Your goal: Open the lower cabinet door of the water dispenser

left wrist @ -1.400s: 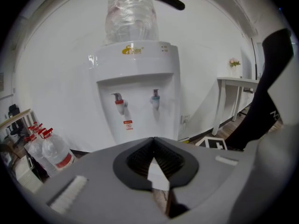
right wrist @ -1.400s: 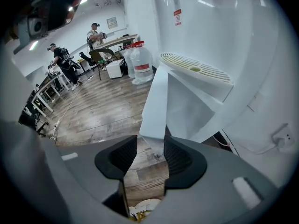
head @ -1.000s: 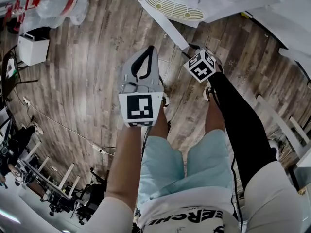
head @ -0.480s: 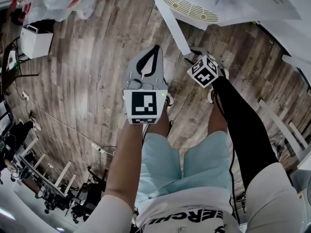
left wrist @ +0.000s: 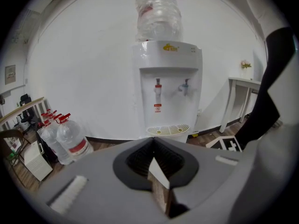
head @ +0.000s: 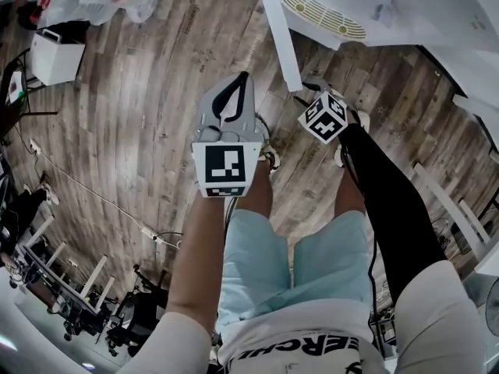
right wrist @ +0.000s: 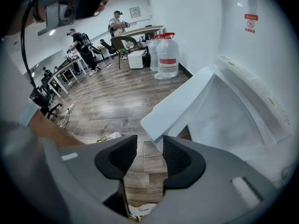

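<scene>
A white floor-standing water dispenser (left wrist: 168, 87) stands against a white wall on a wood-plank floor (head: 140, 131), with an inverted clear bottle (left wrist: 158, 13) on top and a cream slotted drip tray (head: 323, 14) under its taps. To its left stand clear water bottles with red caps (right wrist: 167, 55), with a white box (head: 54, 57) beyond them. A white side table (left wrist: 240, 83) stands to its right. A thin cable (head: 93, 201) trails across the floor at the left, and people (right wrist: 79, 43) work at desks in the far part of the room.

The left hand-held gripper (left wrist: 153, 146) is clenched, its jaw tips meeting with nothing between them. It points toward the dispenser's front from well back and touches nothing. The right hand-held gripper (right wrist: 150, 143) is released: its jaws stand apart with only floor planks showing in the gap, and it grasps nothing.

The white lower cabinet door (right wrist: 180, 104) already stands open, swung out to the left of the cabinet's white interior (right wrist: 229, 120). Its near bottom corner lies just beyond the right jaw tips, near them but apart. In the head view the door's leaf runs from the dispenser toward the person, ending near the right gripper and to the right of the left one.
</scene>
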Motion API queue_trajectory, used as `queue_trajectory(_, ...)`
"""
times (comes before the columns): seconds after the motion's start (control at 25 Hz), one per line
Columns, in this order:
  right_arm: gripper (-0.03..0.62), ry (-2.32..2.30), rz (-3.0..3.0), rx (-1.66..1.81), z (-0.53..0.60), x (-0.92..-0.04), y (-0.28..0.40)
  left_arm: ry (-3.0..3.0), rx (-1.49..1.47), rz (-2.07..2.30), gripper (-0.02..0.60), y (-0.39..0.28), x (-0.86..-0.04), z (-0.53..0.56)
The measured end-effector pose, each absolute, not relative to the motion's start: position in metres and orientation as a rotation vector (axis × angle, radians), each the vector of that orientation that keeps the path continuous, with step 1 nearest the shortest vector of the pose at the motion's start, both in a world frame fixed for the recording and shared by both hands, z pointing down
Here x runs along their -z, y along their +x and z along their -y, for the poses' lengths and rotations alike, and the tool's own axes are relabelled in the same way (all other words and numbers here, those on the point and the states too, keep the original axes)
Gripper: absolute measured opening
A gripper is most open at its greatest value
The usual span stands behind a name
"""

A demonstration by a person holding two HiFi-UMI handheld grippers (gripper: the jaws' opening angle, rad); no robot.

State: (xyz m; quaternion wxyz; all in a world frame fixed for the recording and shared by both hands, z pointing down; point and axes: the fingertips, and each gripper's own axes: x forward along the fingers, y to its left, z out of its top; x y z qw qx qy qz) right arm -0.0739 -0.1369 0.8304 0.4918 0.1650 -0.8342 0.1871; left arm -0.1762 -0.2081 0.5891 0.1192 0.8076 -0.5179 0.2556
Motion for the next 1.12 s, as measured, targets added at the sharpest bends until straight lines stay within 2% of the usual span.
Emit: queue_trajectory(1.12,0.163,0.300,2.045,-0.356,0.137,-0.838,-0.176,2.266,-0.719,1.567,0.057,-0.273,-0.611,0.201)
